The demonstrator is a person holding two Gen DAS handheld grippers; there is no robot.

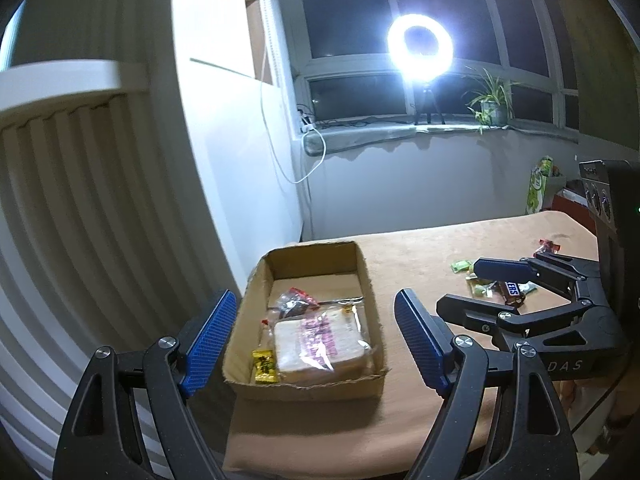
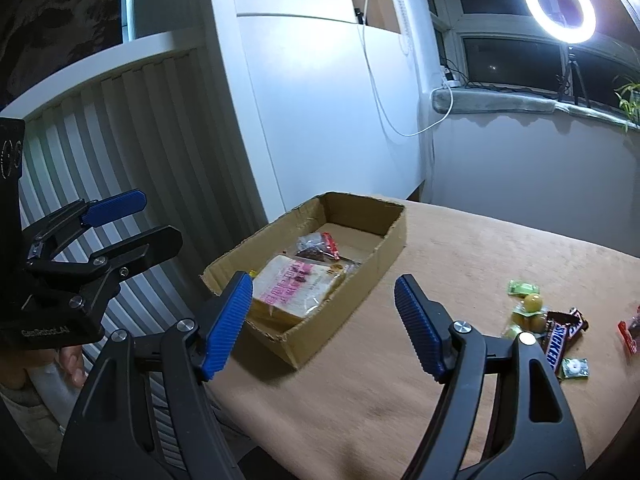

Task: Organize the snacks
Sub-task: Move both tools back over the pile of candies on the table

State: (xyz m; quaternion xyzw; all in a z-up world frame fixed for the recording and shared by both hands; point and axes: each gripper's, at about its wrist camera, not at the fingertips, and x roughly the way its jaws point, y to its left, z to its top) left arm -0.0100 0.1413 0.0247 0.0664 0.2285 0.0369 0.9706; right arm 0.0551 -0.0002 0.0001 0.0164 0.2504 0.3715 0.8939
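Note:
An open cardboard box point(image 1: 304, 391) point(image 2: 360, 280) sits at the table's left end. It holds a wrapped bread slice point(image 1: 320, 344) point(image 2: 292, 286), a yellow candy point(image 1: 264, 366) and a red and black packet point(image 1: 296, 300) point(image 2: 318, 248). My left gripper point(image 1: 316, 344) point(image 2: 160, 218) hovers open over the box's near end, holding nothing. My right gripper point(image 2: 324, 326) point(image 1: 460, 286) is open and empty above the table, between the box and the loose snacks. A Snickers bar point(image 2: 560, 338) point(image 1: 510, 290), green candies point(image 2: 522, 288), a mint point(image 2: 574, 368) and a red wrapper point(image 2: 628, 332) point(image 1: 548, 246) lie to the right.
The table point(image 2: 460, 264) has a tan cloth and stands against a white wall and a ribbed panel point(image 1: 80, 220) on the left. A ring light point(image 1: 420, 46) and a potted plant point(image 1: 490, 104) stand on the windowsill behind. A person's hand point(image 2: 72, 364) holds the left gripper.

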